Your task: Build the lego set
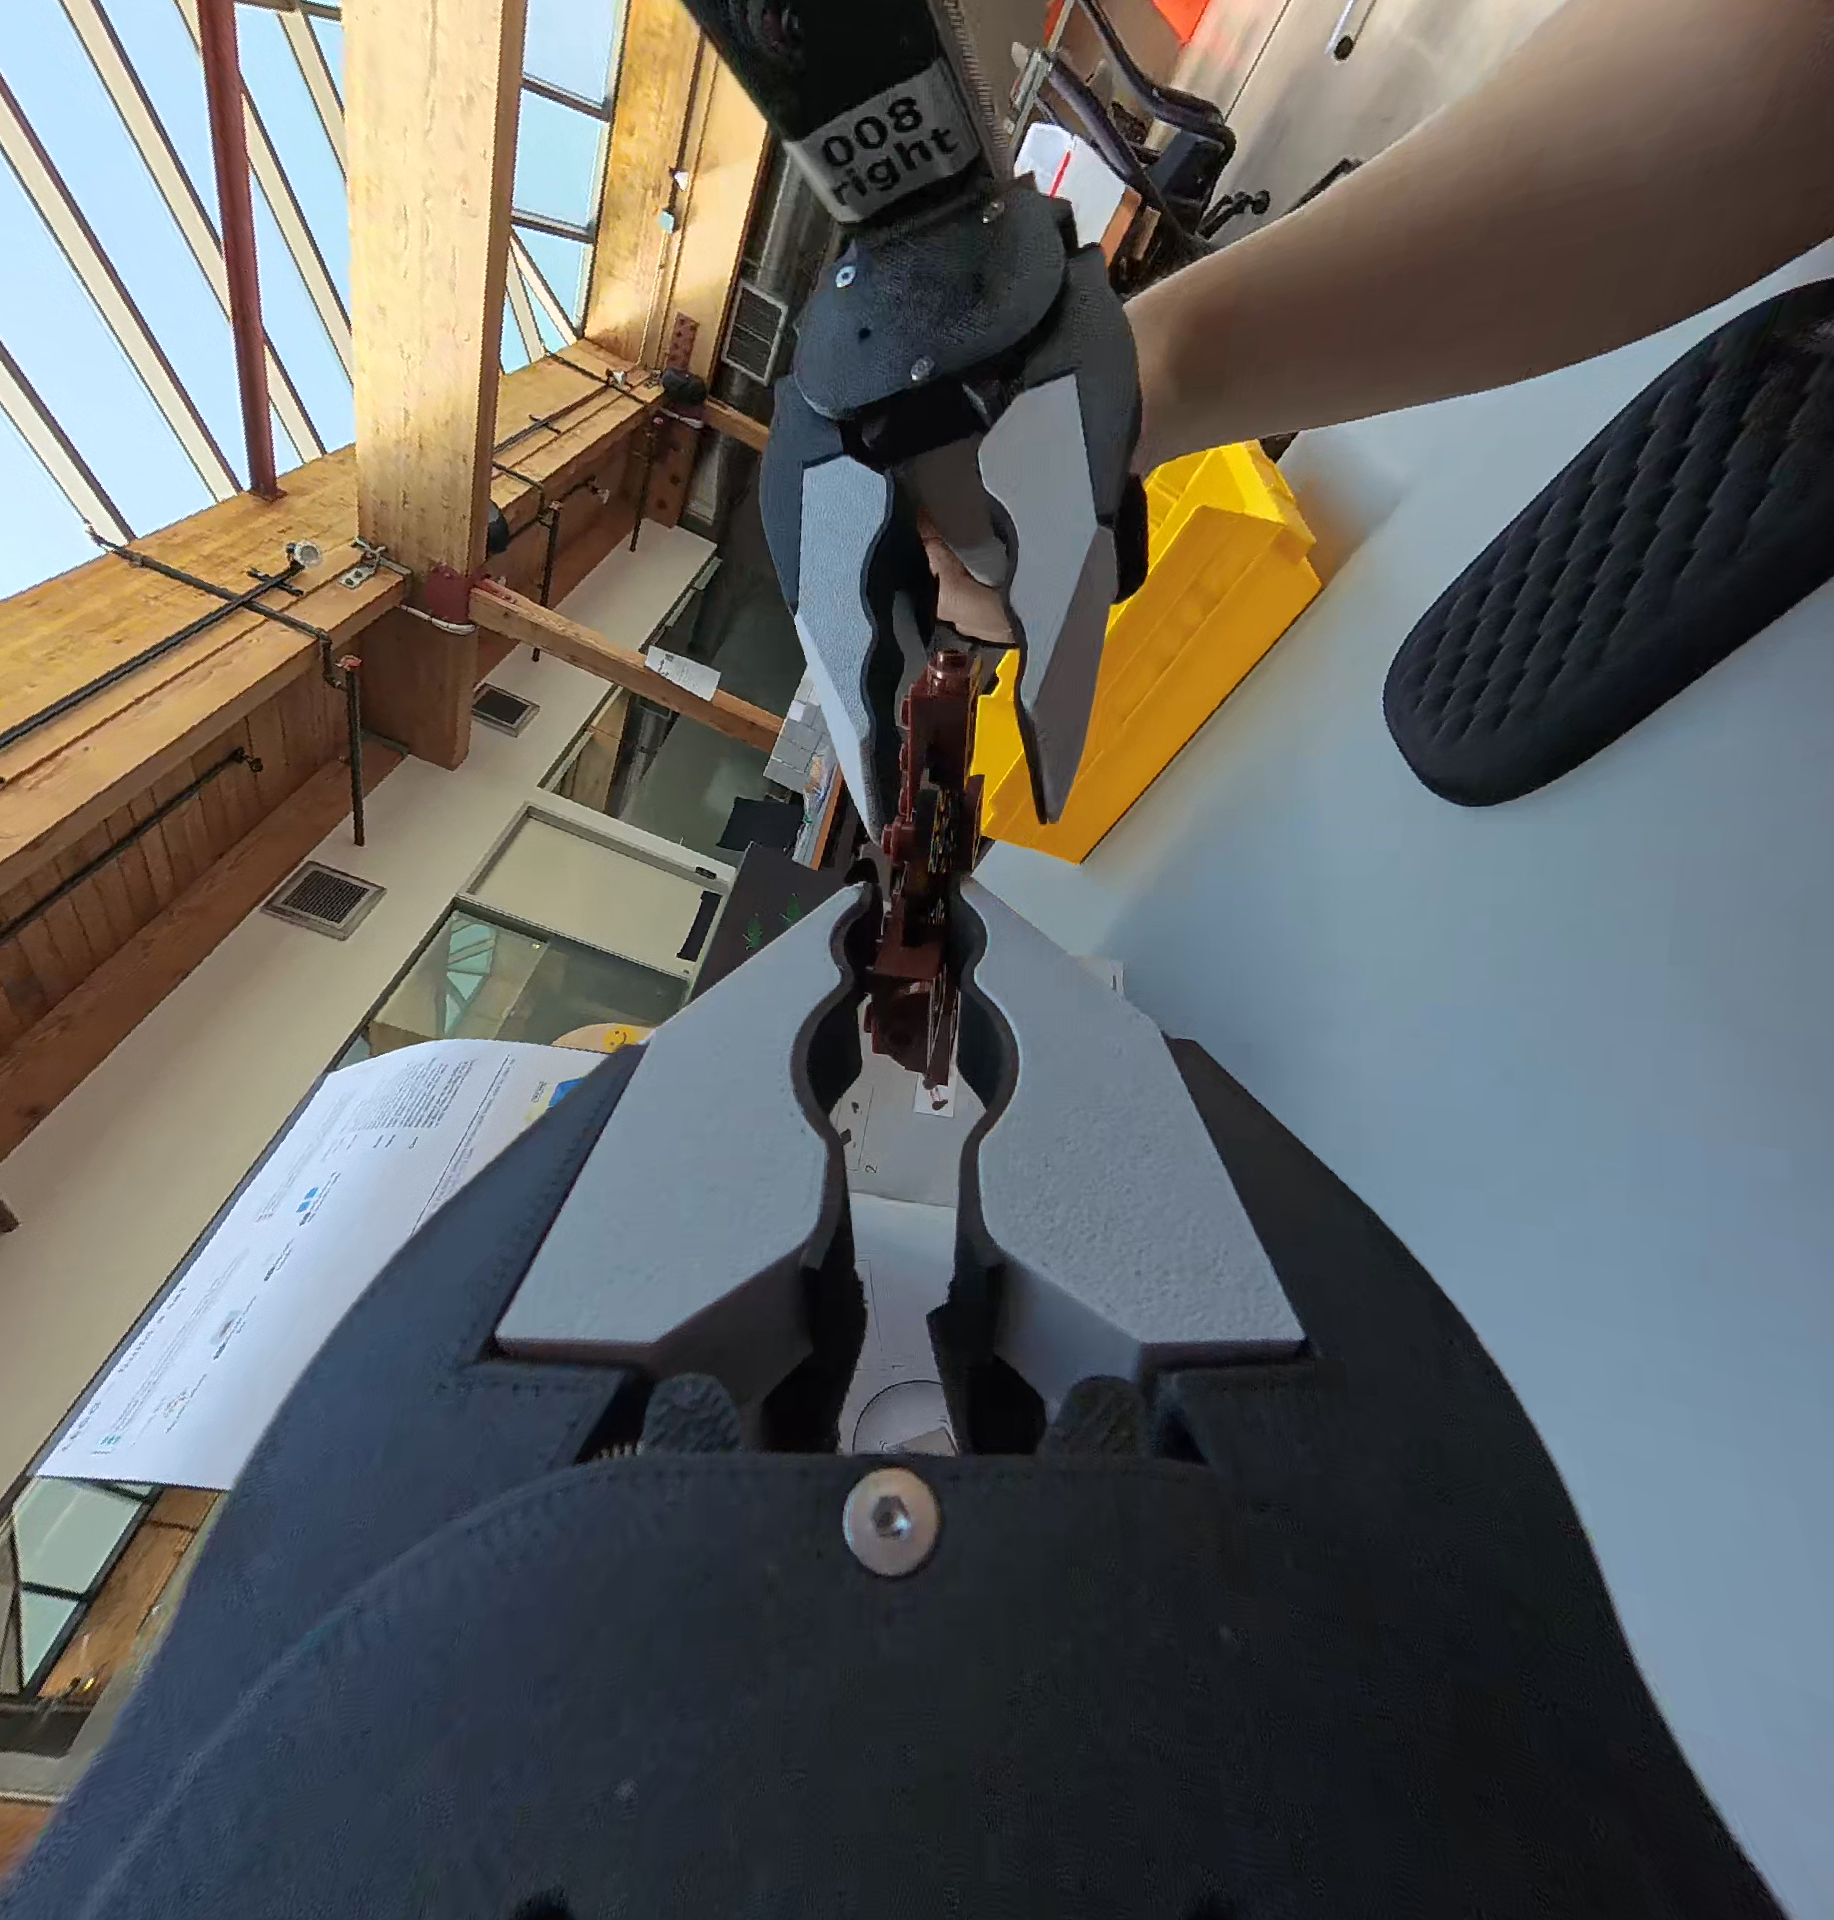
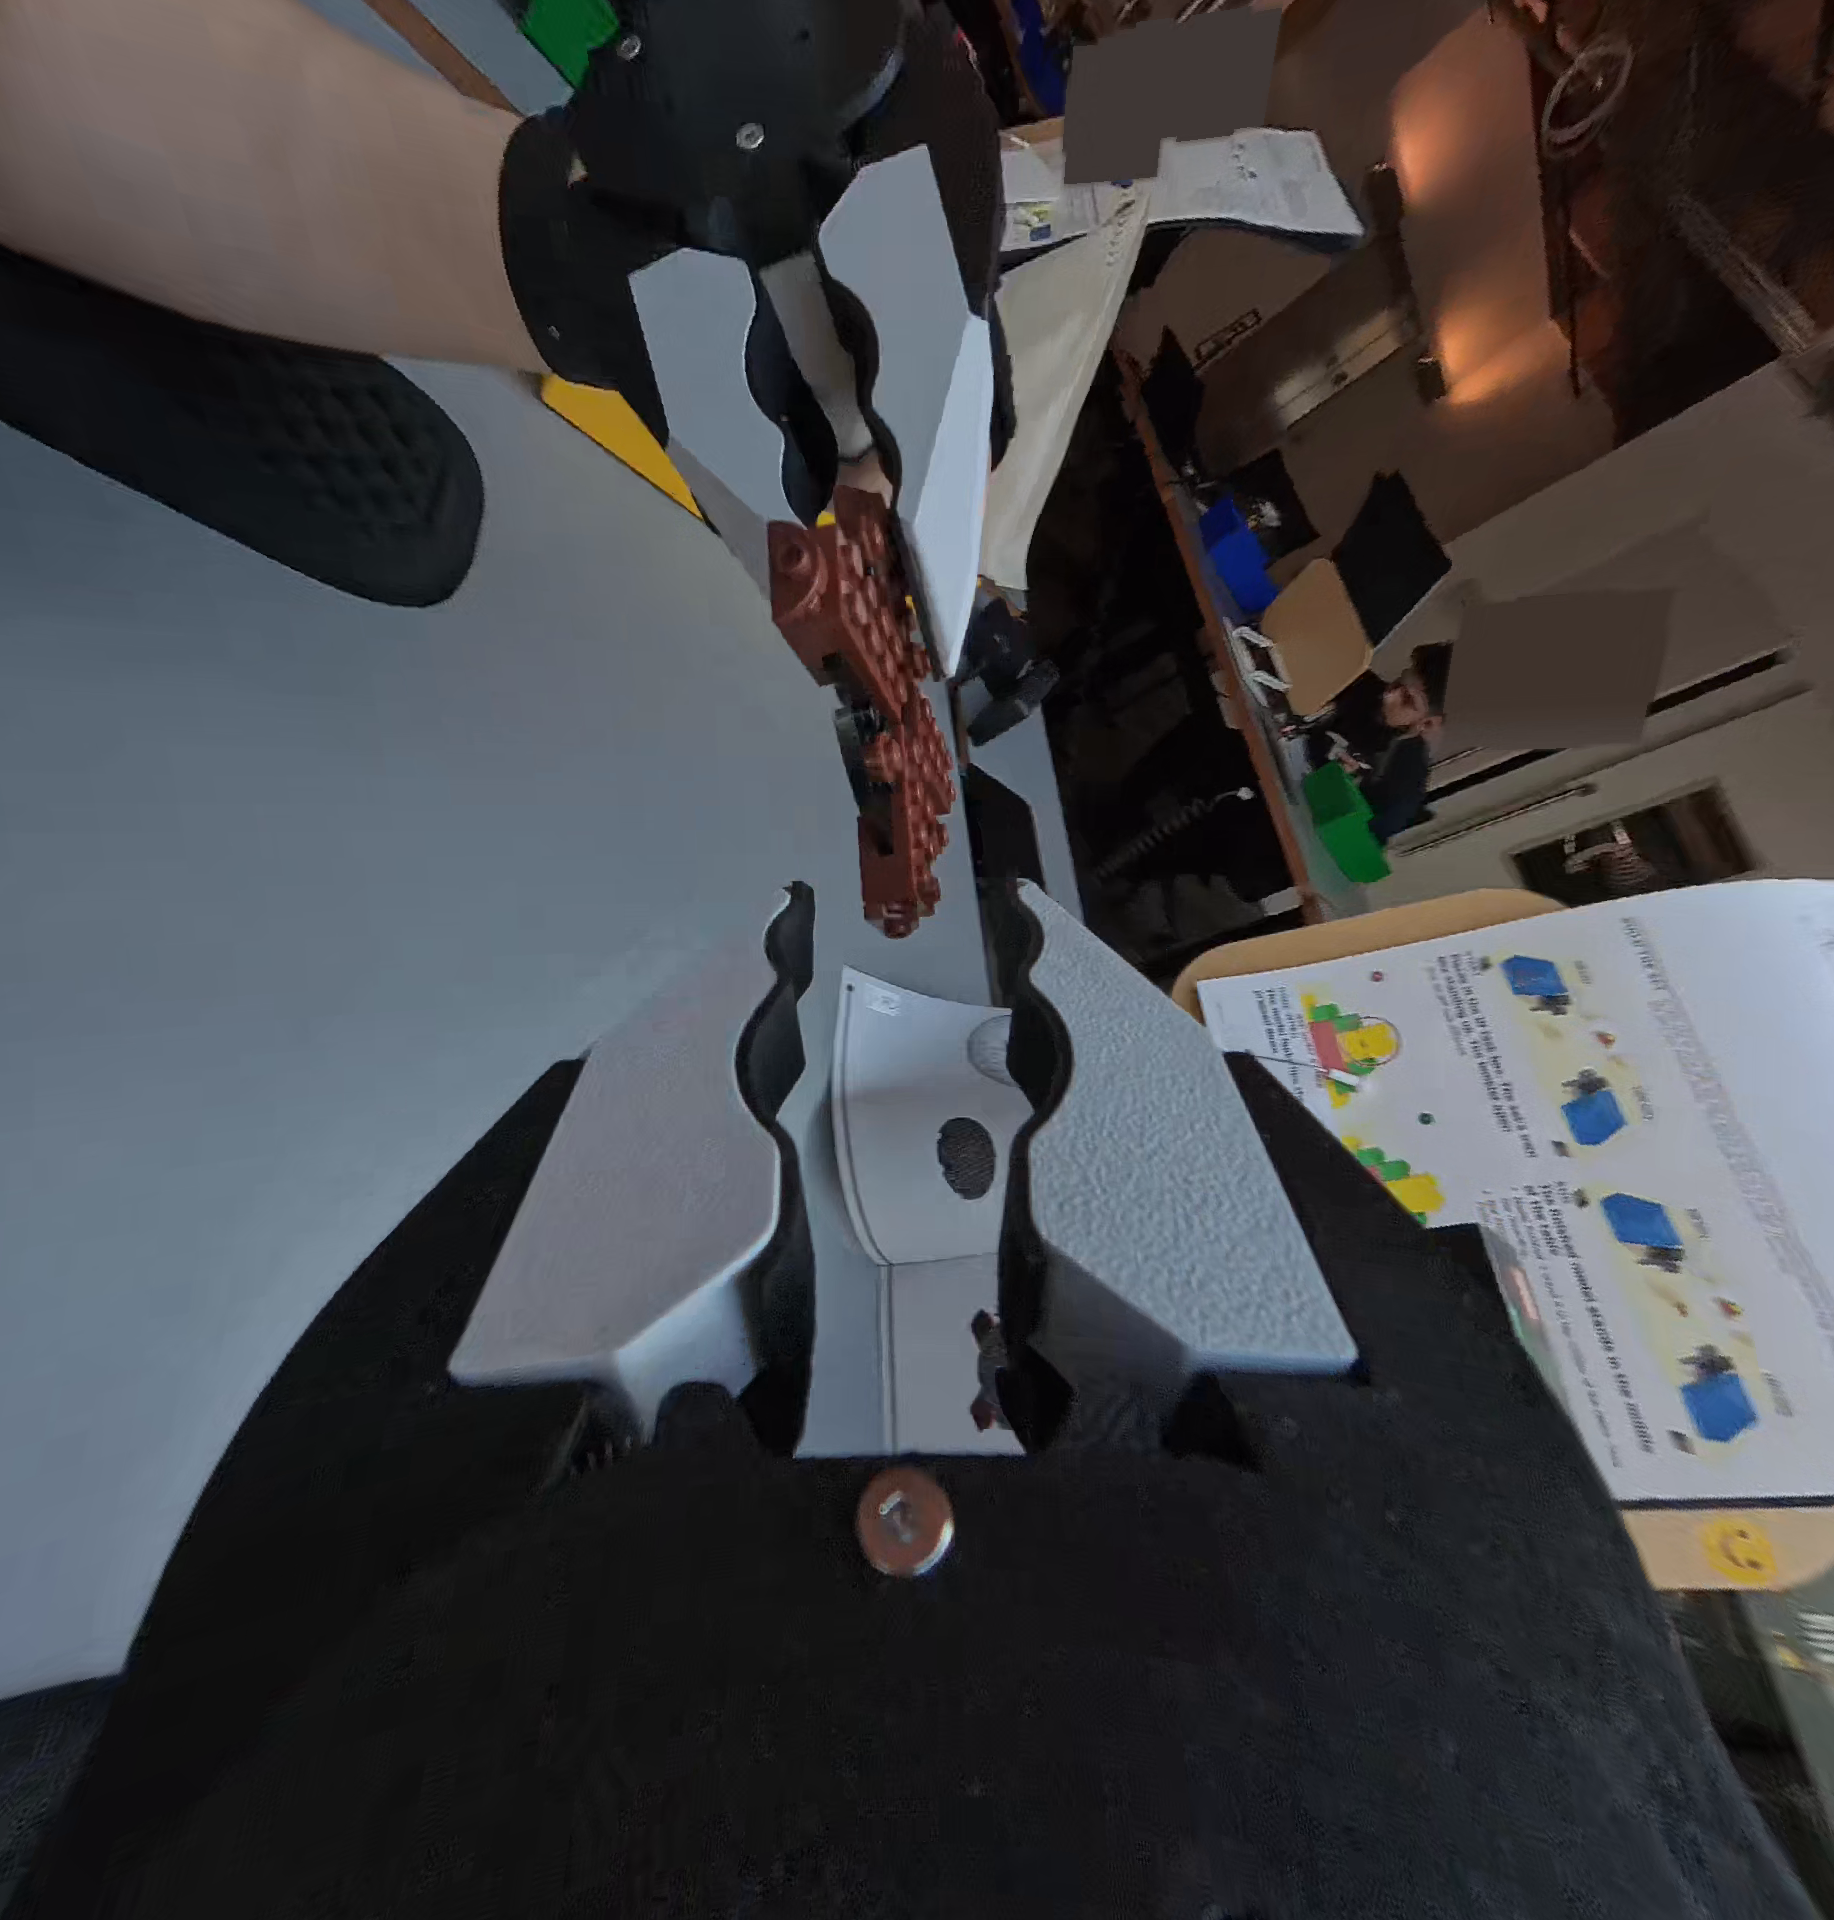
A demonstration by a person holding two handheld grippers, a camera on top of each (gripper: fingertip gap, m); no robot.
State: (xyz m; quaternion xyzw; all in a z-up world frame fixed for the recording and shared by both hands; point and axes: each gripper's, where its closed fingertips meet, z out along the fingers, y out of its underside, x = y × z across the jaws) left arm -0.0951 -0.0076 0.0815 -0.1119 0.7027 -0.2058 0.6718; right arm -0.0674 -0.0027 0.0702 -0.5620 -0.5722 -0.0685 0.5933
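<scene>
While left gripper (image 1: 918, 914) pinches near end of brown lego assembly (image 1: 923, 862), long axis runs straight ahead toward right gripper (image 2: 908, 914); right jaws part-open, empty, tips just short of far end.

A printed label (image 1: 892, 156) wraps the black handle at the upper middle of the left wrist view. Printed instruction sheets (image 2: 1578, 1174) lie at the right of the right wrist view, and another sheet (image 1: 300, 1247) at lower left of the left wrist view.

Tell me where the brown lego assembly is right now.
The brown lego assembly is off the white table, clamped between the left gripper fingertips, in front of the yellow bin. The open right gripper sits just short of it.
</scene>
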